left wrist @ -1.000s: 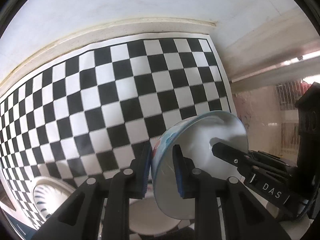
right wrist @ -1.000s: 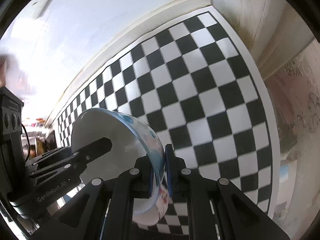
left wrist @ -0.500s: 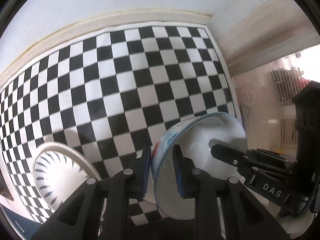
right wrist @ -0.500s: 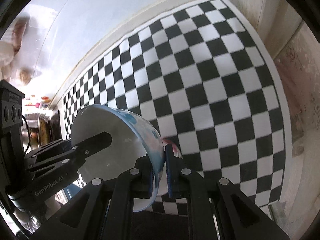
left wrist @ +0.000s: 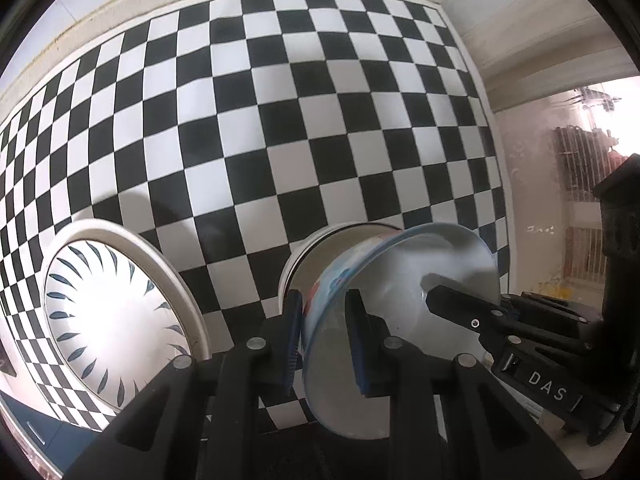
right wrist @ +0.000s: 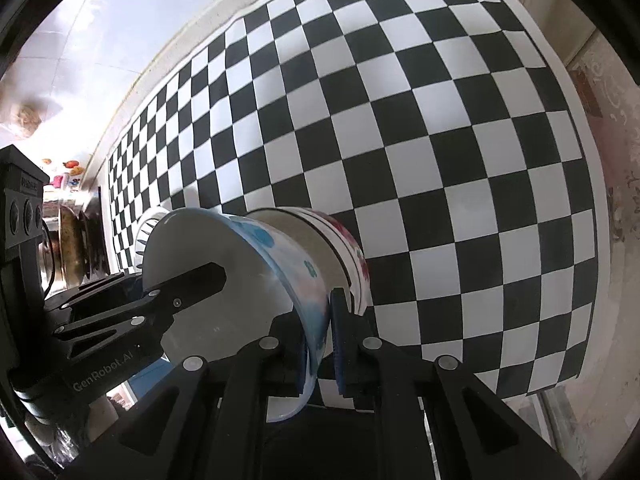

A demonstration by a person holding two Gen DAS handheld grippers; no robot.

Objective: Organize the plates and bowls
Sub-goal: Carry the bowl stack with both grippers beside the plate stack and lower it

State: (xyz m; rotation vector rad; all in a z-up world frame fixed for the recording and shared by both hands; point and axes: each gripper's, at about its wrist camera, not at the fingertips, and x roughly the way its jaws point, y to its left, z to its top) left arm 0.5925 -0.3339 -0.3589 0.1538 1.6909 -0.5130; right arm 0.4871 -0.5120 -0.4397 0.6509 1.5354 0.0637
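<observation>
Jaws of both grippers clamp opposite rims of bowl [left wrist: 400,280]; glazed, slippery, breakable, so I keep rim grips even.

You've got two bowls here, the blue-flowered bowl [left wrist: 400,280] plus a red-flowered bowl [right wrist: 352,248] under it, one plate [left wrist: 116,316] with dark leaf marks, two grippers, and a single checkered mat [left wrist: 280,120] on the table.

"DAS" stands on the right gripper [left wrist: 460,312]; "GenRobot.AI" on the left gripper [right wrist: 200,280].
</observation>
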